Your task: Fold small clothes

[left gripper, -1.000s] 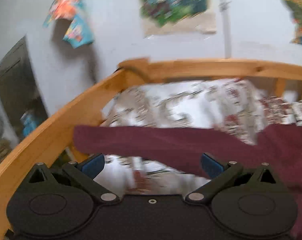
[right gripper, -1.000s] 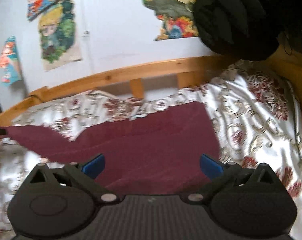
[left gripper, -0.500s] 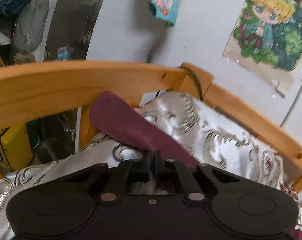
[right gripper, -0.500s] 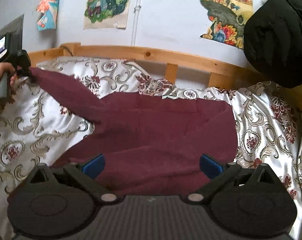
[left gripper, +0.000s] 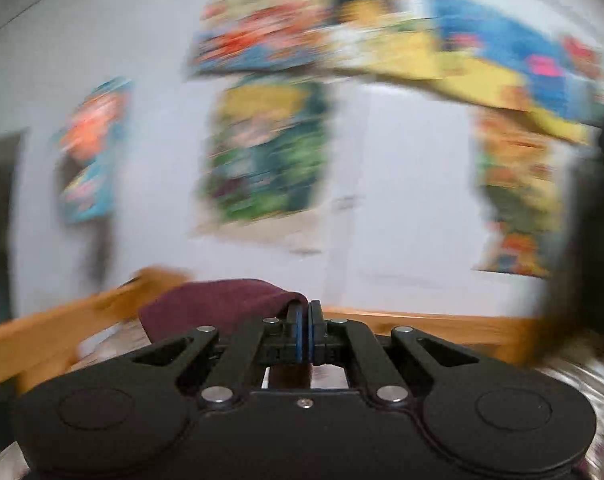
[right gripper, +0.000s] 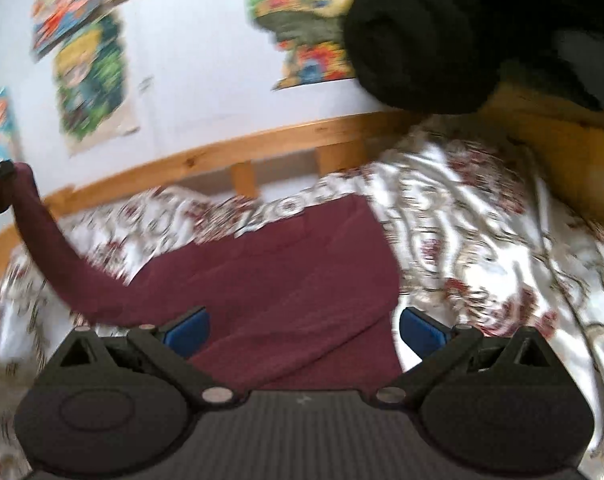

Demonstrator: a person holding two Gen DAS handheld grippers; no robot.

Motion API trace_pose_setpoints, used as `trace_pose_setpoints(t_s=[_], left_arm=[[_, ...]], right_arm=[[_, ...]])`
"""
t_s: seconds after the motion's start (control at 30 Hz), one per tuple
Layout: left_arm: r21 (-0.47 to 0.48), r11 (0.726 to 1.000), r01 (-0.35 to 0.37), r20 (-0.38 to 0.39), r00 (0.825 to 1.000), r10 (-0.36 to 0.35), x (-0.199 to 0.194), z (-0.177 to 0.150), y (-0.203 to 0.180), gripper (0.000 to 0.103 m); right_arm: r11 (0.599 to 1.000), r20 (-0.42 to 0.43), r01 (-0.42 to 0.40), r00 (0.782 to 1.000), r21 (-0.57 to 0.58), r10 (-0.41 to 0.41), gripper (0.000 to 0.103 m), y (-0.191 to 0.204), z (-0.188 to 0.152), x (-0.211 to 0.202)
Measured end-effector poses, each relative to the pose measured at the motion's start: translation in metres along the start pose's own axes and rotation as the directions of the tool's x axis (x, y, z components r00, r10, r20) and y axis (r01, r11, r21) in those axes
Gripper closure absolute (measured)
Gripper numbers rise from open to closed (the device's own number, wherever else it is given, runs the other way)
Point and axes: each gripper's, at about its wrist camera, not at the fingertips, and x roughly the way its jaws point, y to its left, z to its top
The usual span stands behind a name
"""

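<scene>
Mostly, a bed [right gripper: 481, 240] with a white, red-flowered cover fills the right wrist view, bounded at the back by a wooden rail [right gripper: 222, 156]. Spread on that bed lies the maroon garment [right gripper: 282, 272], its main body directly ahead of the right gripper [right gripper: 303, 326], whose blue-padded jaws stand wide apart with nothing between them. One long sleeve rises off the bed toward the rail's left end, where the left gripper [left gripper: 304, 330] is clamped on the sleeve's end. Motion blur smears the posters [left gripper: 266, 152] above the rail. A black bulk [right gripper: 461, 28] is cut off at the frame's edge.
</scene>
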Motion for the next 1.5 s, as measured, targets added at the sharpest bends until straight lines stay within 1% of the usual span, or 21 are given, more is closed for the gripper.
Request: trace_pose_setpoints(t_s=[0.07, 0.13, 0.23, 0.33, 0.4, 0.5, 0.57, 0.6, 0.63, 0.67, 0.73, 0.8, 0.83, 0.87, 0.97, 1.03, 1.17, 1.2, 1.33, 1.47, 1.5], left_arm=[[0.06, 0.992, 0.109, 0.002, 0.994, -0.109, -0.017, -0.006, -0.039, 0.101], [0.106, 0.973, 0.207, -0.032, 0.978, -0.205, -0.03, -0.022, -0.074, 0.101], [0.135, 0.933, 0.335, -0.125, 0.939, -0.319, -0.044, -0.054, -0.119, 0.101], [0.154, 0.897, 0.415, -0.225, 0.898, -0.377, -0.054, -0.088, -0.152, 0.1], [0.16, 0.869, 0.469, -0.313, 0.858, -0.406, -0.058, -0.112, -0.17, 0.099], [0.193, 0.824, 0.533, -0.404, 0.808, -0.428, -0.068, -0.14, -0.188, 0.09], [0.196, 0.793, 0.577, -0.46, 0.768, -0.445, -0.074, -0.151, -0.192, 0.084], [0.188, 0.774, 0.604, -0.489, 0.741, -0.46, -0.077, -0.155, -0.193, 0.082], [0.18, 0.754, 0.631, -0.52, 0.712, -0.472, -0.082, -0.158, -0.191, 0.075], [0.175, 0.741, 0.648, -0.542, 0.692, -0.477, -0.087, -0.16, -0.188, 0.068], [0.177, 0.72, 0.671, -0.584, 0.66, -0.472, -0.092, -0.157, -0.179, 0.059], [0.19, 0.723, 0.664, -0.611, 0.656, -0.442, -0.098, -0.151, -0.167, 0.043], [0.196, 0.735, 0.649, -0.62, 0.663, -0.42, -0.099, -0.147, -0.159, 0.033], [0.2, 0.75, 0.63, -0.626, 0.671, -0.397, -0.099, -0.142, -0.15, 0.026], [0.207, 0.813, 0.544, -0.649, 0.698, -0.302, -0.092, -0.131, -0.126, 0.016], [0.213, 0.863, 0.458, -0.65, 0.726, -0.224, -0.079, -0.13, -0.11, 0.012], [0.17, 0.937, 0.305, -0.587, 0.795, -0.152, -0.052, -0.131, -0.076, 0.011], [0.157, 0.95, 0.27, -0.583, 0.801, -0.131, -0.045, -0.133, -0.07, 0.011], [0.112, 0.988, 0.106, -0.623, 0.782, -0.013, -0.016, -0.146, -0.044, 0.011], [0.102, 0.994, 0.051, -0.644, 0.765, 0.026, 0.007, -0.159, -0.03, 0.011], [0.089, 0.995, 0.042, -0.65, 0.759, 0.026, 0.011, -0.161, -0.027, 0.011]], right_arm=[[0.999, 0.01, 0.024, 1.0, 0.047, -0.024, 0.0, -0.015, 0.004, -0.001], [0.995, 0.018, 0.049, 0.999, 0.083, -0.051, 0.0, -0.029, 0.007, -0.002], [0.987, 0.037, 0.097, 0.994, 0.126, -0.103, 0.0, -0.047, 0.012, -0.006], [0.976, 0.053, 0.123, 0.99, 0.178, -0.134, 0.0, -0.065, 0.015, -0.012], [0.968, 0.059, 0.13, 0.988, 0.213, -0.145, 0.0, -0.077, 0.016, -0.016], [0.956, 0.058, 0.137, 0.986, 0.259, -0.157, 0.0, -0.09, 0.017, -0.019], [0.951, 0.059, 0.135, 0.986, 0.278, -0.157, 0.0, -0.094, 0.015, -0.021], [0.949, 0.056, 0.132, 0.986, 0.285, -0.154, 0.0, -0.095, 0.014, -0.022], [0.949, 0.052, 0.126, 0.988, 0.288, -0.147, 0.0, -0.096, 0.014, -0.021], [0.95, 0.046, 0.119, 0.989, 0.288, -0.138, 0.0, -0.097, 0.014, -0.02], [0.954, 0.036, 0.104, 0.992, 0.28, -0.119, 0.0, -0.094, 0.014, -0.017], [0.963, 0.019, 0.074, 0.996, 0.258, -0.082, 0.0, -0.088, 0.012, -0.013], [0.968, 0.009, 0.057, 0.998, 0.245, -0.061, 0.0, -0.084, 0.012, -0.01], [0.972, -0.004, 0.037, 0.999, 0.232, -0.037, 0.0, -0.081, 0.011, -0.006], [0.987, -0.049, -0.023, 0.998, 0.159, 0.031, 0.0, -0.059, 0.006, 0.011], [0.993, -0.075, -0.074, 0.994, 0.093, 0.081, 0.0, -0.04, 0.002, 0.025], [0.986, -0.114, -0.169, 0.979, 0.004, 0.169, 0.001, -0.005, -0.004, 0.055], [0.982, -0.115, -0.186, 0.976, -0.023, 0.183, 0.001, 0.005, -0.006, 0.063], [0.977, -0.128, -0.194, 0.975, -0.086, 0.182, 0.005, 0.037, -0.007, 0.085], [0.964, -0.128, -0.209, 0.974, -0.167, 0.189, 0.011, 0.067, -0.012, 0.102], [0.96, -0.138, -0.209, 0.973, -0.184, 0.186, 0.02, 0.071, -0.015, 0.108]])
